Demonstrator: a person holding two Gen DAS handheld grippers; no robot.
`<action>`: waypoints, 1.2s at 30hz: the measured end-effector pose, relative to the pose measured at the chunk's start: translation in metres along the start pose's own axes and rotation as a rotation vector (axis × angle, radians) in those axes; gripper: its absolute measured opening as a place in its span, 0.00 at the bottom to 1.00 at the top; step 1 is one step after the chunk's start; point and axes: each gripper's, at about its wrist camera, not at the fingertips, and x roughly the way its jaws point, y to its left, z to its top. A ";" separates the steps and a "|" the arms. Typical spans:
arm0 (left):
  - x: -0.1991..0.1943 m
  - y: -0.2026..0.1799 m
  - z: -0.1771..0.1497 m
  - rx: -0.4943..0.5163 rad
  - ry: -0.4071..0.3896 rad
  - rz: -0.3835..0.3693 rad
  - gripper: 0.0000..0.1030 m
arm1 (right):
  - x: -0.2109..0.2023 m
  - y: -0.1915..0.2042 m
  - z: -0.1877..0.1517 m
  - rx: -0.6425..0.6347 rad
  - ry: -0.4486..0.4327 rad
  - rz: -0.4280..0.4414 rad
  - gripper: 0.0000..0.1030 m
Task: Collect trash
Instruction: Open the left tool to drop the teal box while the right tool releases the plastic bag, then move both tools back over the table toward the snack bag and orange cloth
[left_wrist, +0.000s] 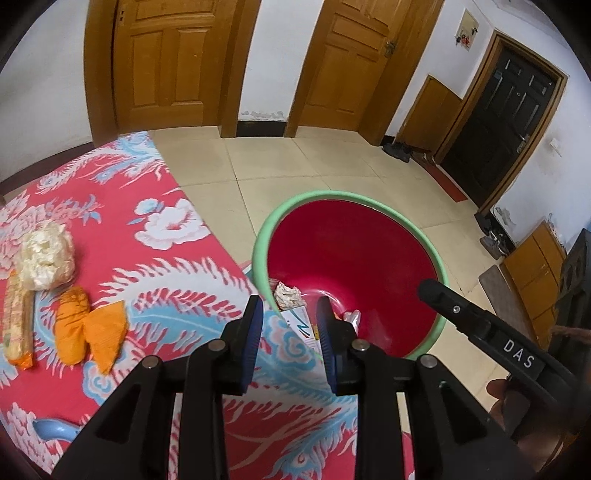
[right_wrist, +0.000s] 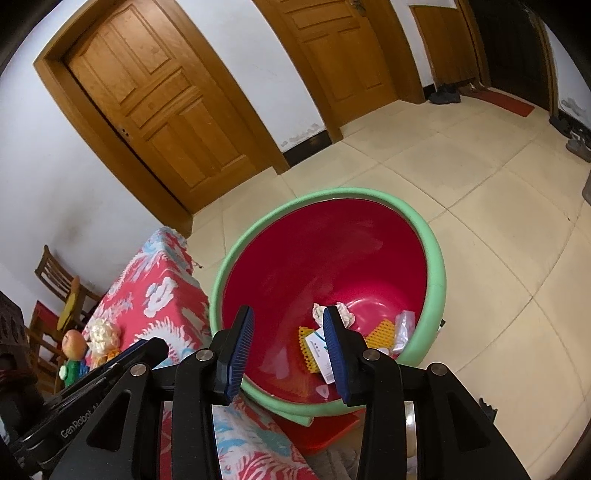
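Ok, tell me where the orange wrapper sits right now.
In the left wrist view, the orange wrapper lies on the red floral tablecloth, left of the bin, just below the white crumpled bag.

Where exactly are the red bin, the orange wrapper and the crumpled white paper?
red bin (right_wrist: 436, 254): right wrist view, on its green rim.
orange wrapper (left_wrist: 88, 332): left wrist view, middle of the wrapper on the table.
crumpled white paper (left_wrist: 288, 295): left wrist view, centre of the wad inside the bin.

White walls (left_wrist: 266, 55) standing behind cream floor tiles (left_wrist: 295, 162), two wooden doors (left_wrist: 166, 62) flanking the wall, dark door (left_wrist: 506, 122) sitting right of them, wooden chair (right_wrist: 55, 277) standing left.
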 end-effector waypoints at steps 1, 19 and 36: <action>-0.003 0.002 -0.001 -0.004 -0.004 0.002 0.28 | -0.001 0.002 0.000 -0.004 -0.002 0.002 0.39; -0.050 0.063 -0.010 -0.123 -0.078 0.089 0.32 | -0.017 0.050 -0.014 -0.095 -0.012 0.039 0.55; -0.083 0.150 -0.027 -0.268 -0.127 0.212 0.35 | 0.000 0.099 -0.029 -0.190 0.039 0.078 0.55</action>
